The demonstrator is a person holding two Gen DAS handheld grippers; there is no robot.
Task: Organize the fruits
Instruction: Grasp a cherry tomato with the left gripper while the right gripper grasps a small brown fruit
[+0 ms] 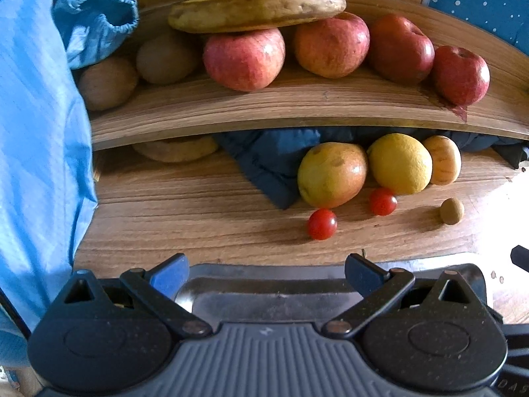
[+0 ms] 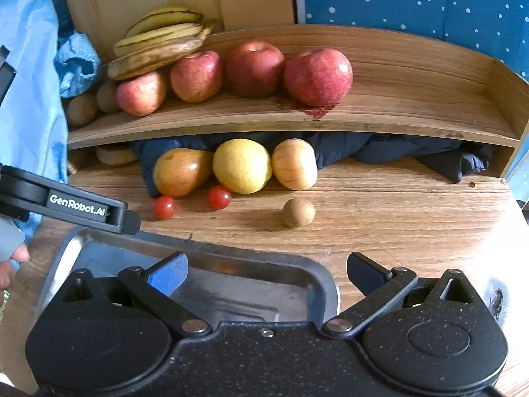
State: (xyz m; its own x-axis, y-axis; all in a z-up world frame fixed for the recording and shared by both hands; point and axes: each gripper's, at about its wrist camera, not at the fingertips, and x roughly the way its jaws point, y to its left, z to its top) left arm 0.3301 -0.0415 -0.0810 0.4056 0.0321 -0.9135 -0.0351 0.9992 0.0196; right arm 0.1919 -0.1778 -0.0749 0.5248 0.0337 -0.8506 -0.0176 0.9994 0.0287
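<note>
A wooden shelf (image 2: 413,99) is standing on the wooden table (image 2: 396,215), a blue dotted wall (image 2: 429,0) showing behind it.

"GenRobot.AI" on the left gripper (image 2: 127,221) (white lettering, black arm)

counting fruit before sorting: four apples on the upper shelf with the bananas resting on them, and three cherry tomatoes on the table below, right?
Not quite: there are two cherry tomatoes on the table, as the right wrist view shows. The four apples on the upper shelf under the bananas are right.
</note>
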